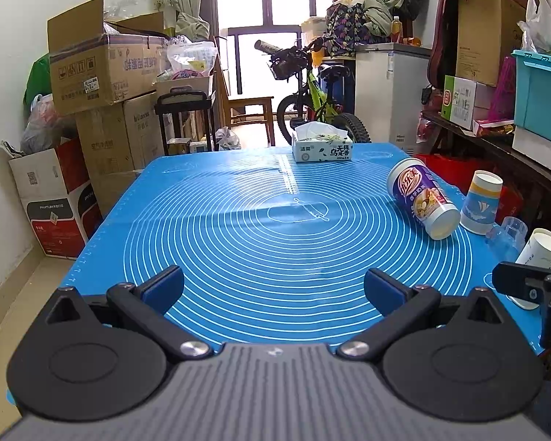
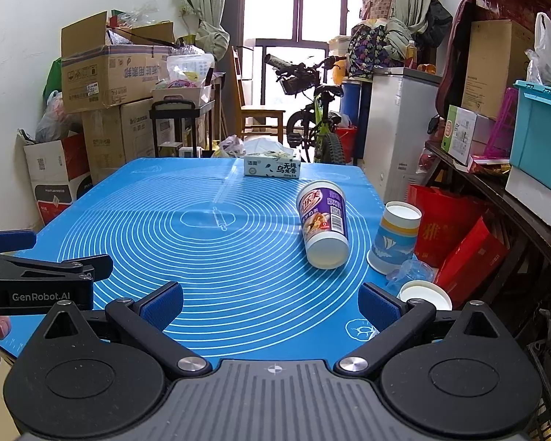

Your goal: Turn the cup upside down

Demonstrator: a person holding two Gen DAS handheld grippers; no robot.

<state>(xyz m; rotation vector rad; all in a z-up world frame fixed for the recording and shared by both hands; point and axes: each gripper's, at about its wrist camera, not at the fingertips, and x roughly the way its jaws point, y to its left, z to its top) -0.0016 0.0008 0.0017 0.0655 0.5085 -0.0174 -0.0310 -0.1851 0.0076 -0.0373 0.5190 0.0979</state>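
We hold both grippers low at the near edge of the surface, over the blue baking mat (image 1: 238, 228). The left gripper (image 1: 273, 286) has its fingers released, spread wide with only bare mat between the blue pads. The right gripper (image 2: 270, 303) is likewise released, fingers apart and grasping nothing.

Cups are grouped on the right side of the mat. The purple milk-tea cup (image 2: 325, 226) lies on its side, its white base turned toward us and its wider rim end pointing to the far side. Just to its right stands the white-and-blue paper cup (image 2: 395, 237) with a sailboat print, wider end down on the mat, right by the surface's right edge. Near that one, closer to us, sits a small clear plastic cup (image 2: 413, 270); we cannot tell its orientation for certain. Nearest of all, just beside the right gripper's right finger, a white paper cup (image 2: 424, 294) shows a round white end; from the left wrist view it (image 1: 540, 248) appears tilted behind the right gripper's finger, though we cannot tell whether anything touches it.

At the far edge of the surface, about centre, rests a tissue box (image 2: 272, 167). Beyond it a green bicycle (image 2: 317, 117) leans near a white freezer (image 2: 396, 125). Cardboard boxes (image 2: 106, 73) are stacked along the left wall.
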